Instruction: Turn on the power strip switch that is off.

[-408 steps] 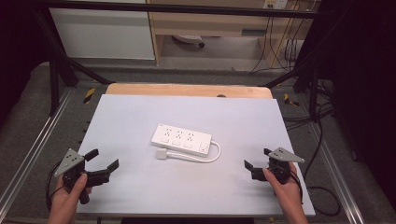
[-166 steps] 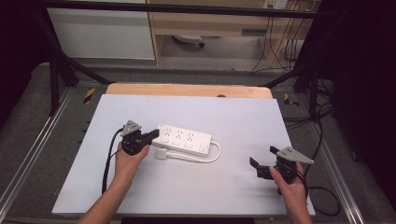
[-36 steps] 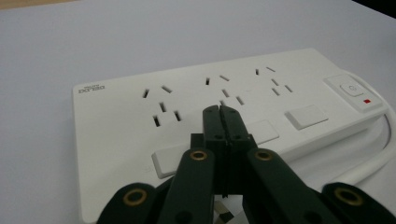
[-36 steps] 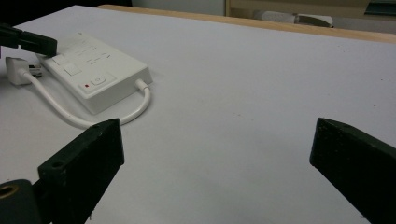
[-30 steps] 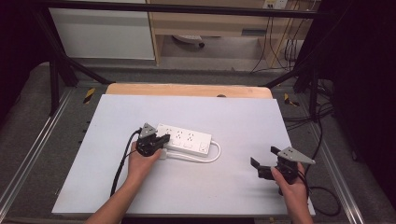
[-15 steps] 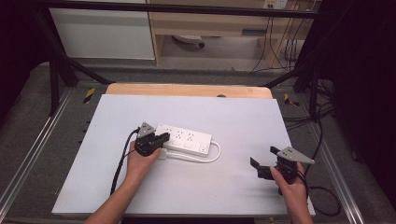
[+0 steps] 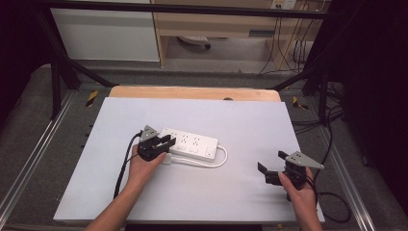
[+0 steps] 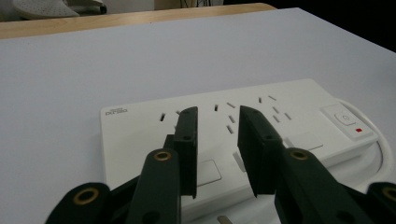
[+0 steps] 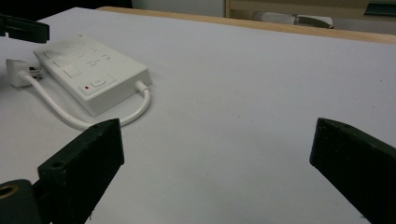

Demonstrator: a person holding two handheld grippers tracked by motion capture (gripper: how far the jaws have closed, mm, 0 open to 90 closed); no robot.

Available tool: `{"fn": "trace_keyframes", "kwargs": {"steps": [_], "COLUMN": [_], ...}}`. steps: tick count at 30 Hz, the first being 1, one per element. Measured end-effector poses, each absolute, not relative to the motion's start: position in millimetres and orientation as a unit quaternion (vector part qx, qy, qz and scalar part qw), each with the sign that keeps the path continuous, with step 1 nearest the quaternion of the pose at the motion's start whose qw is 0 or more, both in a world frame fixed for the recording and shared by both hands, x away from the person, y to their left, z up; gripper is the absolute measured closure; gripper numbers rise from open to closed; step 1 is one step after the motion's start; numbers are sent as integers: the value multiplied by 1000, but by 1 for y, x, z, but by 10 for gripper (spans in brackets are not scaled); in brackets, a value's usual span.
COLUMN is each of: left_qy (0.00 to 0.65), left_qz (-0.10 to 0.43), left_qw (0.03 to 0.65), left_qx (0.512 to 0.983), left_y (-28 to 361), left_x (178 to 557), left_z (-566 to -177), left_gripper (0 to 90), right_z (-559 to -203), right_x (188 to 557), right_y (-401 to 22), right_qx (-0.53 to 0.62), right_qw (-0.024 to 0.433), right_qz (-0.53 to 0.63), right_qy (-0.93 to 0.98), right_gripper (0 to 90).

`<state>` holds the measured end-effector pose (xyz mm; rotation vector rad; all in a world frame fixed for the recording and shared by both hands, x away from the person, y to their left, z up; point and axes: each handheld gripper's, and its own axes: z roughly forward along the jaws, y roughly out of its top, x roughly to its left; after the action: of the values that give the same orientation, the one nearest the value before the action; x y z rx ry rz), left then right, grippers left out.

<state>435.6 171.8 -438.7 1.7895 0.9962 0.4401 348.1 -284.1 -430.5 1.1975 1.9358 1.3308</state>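
White power strip (image 7: 191, 144) is lying flat in the middle of the table (image 7: 240, 115), its cord (image 7: 211, 162) curling on the near side. Left claw (image 7: 161, 143) is hanging over the strip's left end, jaws a little apart, pinching nothing, maybe getting ready to grab. Right claw (image 7: 272, 169) is waiting near the right edge, spread wide and empty.

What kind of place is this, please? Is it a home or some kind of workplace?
Probably a lab or workshop, not a home. A white table stands inside a black metal frame, cables hang at the back wall, and a power strip lies between a person's two hand-held grippers.
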Motion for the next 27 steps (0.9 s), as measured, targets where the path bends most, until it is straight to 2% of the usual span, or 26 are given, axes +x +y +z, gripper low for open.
{"fn": "trace_keyframes", "kwargs": {"steps": [16,27], "left_qy": [422,442], "left_qz": [188,187], "left_qw": [497,497], "left_qx": [735,723], "left_y": [174,179], "left_x": [436,435], "left_z": [-433,-428], "left_gripper": [399,89], "right_z": [-430,-430], "right_x": [348,348], "right_y": [-283,-284], "right_qx": [441,439], "right_qw": [248,249], "right_qz": [488,489], "right_qy": [711,711], "right_gripper": [34,33]}}
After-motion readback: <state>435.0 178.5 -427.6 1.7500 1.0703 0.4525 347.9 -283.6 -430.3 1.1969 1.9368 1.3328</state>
